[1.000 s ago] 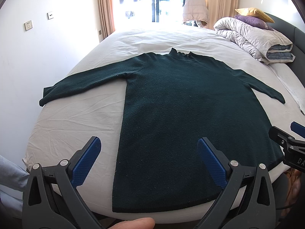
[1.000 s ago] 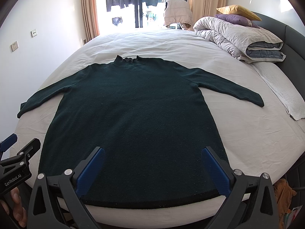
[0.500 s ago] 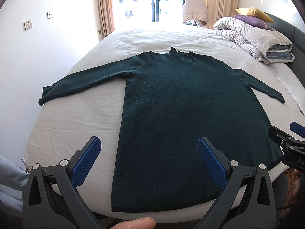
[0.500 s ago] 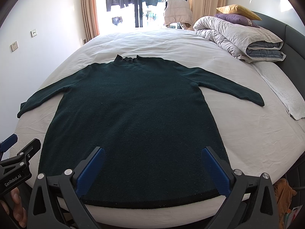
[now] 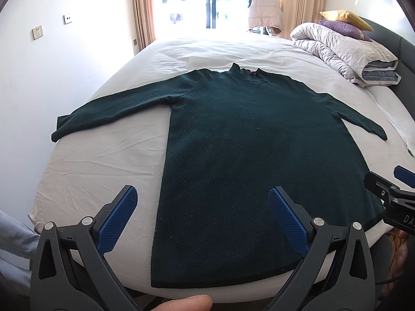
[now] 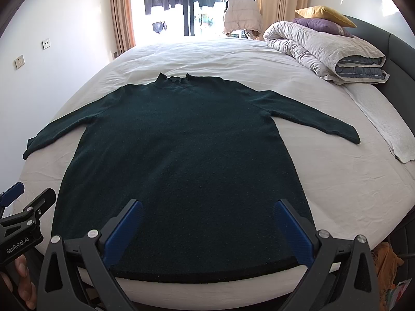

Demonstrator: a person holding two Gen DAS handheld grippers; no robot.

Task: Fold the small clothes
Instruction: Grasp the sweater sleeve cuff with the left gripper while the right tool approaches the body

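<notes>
A dark green long-sleeved sweater (image 5: 254, 150) (image 6: 181, 160) lies flat on the white bed sheet (image 5: 98, 171), both sleeves spread out and its hem at the near edge of the bed. My left gripper (image 5: 202, 215) hovers open above the hem's left part, nothing between its blue pads. My right gripper (image 6: 207, 228) is open too, held above the middle of the hem. Each gripper shows at the edge of the other's view: the right gripper (image 5: 389, 197) and the left gripper (image 6: 23, 212).
A folded duvet (image 6: 324, 51) with purple and yellow pillows (image 6: 321, 18) lies at the bed's far right by the dark headboard (image 6: 396, 49). A white towel (image 6: 386, 127) lies along the right side. A wall runs along the left; curtains and a window are beyond.
Almost nothing has changed; the left wrist view has drifted very slightly, and the sweater lies as before.
</notes>
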